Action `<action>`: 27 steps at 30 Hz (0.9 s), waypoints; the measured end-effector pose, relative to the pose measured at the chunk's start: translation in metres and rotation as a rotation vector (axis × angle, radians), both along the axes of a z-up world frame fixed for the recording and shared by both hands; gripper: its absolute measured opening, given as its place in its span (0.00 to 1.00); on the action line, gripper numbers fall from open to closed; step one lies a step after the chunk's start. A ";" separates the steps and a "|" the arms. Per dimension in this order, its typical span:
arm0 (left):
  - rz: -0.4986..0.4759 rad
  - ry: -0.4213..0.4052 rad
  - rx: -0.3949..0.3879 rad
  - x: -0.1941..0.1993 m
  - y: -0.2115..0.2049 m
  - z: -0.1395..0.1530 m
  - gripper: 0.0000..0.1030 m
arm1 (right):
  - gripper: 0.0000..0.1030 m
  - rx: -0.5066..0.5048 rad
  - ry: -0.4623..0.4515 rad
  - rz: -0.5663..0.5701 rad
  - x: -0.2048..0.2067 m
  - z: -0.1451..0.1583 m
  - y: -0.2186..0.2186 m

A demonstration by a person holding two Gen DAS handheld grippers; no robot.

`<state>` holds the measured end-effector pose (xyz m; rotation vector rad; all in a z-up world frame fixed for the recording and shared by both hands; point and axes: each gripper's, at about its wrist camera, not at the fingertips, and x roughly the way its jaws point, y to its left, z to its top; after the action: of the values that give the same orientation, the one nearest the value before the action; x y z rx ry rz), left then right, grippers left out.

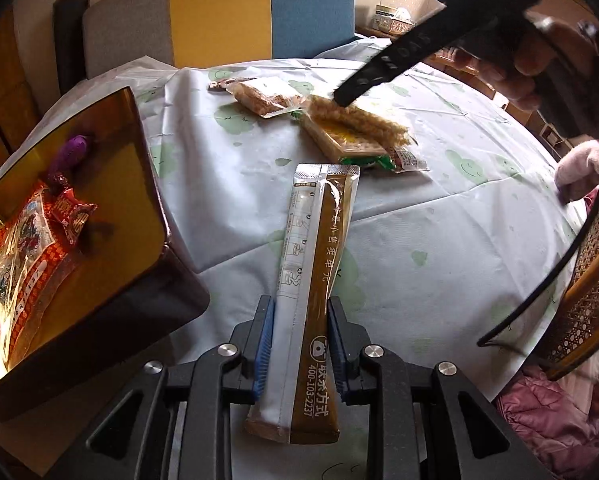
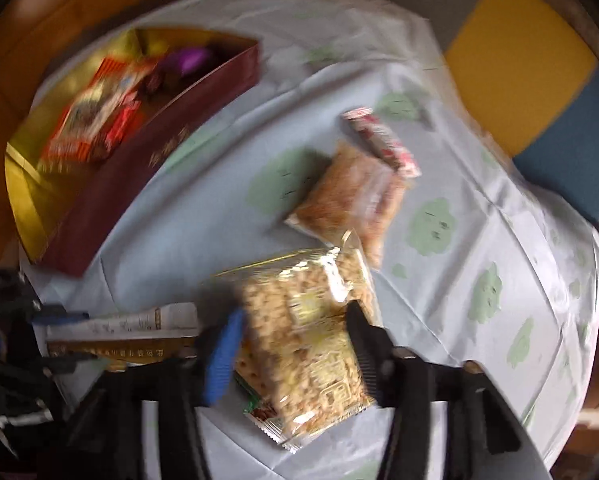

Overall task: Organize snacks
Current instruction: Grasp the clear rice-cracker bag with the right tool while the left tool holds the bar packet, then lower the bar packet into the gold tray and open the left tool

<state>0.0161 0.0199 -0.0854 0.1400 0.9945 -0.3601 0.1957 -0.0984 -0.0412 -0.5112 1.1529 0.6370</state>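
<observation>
My left gripper is shut on a long white-and-brown sachet stick that points out over the table; the same stick shows at the left of the blurred right wrist view. My right gripper is shut on a clear packet of puffed-rice snack, its fingers pressing both sides. That packet lies on a green-edged cracker packet. A maroon box with a gold inside stands at the left and holds red packets and a purple candy.
A clear packet of brown snack and a small red-and-white packet lie on the pale cloud-print tablecloth. A yellow-and-blue chair back stands behind the table, and a wicker chair at the right edge.
</observation>
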 end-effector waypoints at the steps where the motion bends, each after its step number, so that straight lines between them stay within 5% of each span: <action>1: 0.000 -0.001 0.001 0.000 0.000 0.000 0.26 | 0.29 0.016 0.000 -0.047 0.002 0.000 -0.012; 8: 0.006 -0.005 0.012 -0.002 -0.001 0.000 0.27 | 0.41 0.100 0.057 -0.300 0.002 -0.025 -0.085; 16: 0.010 -0.002 0.014 0.000 -0.001 0.000 0.27 | 0.75 0.095 0.001 -0.309 0.000 -0.016 -0.095; 27: 0.014 0.004 0.003 0.002 0.001 -0.001 0.27 | 0.72 0.054 0.058 -0.384 0.041 -0.045 -0.083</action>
<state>0.0177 0.0207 -0.0868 0.1349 0.9994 -0.3458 0.2366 -0.1810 -0.0860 -0.2158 1.2435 0.3506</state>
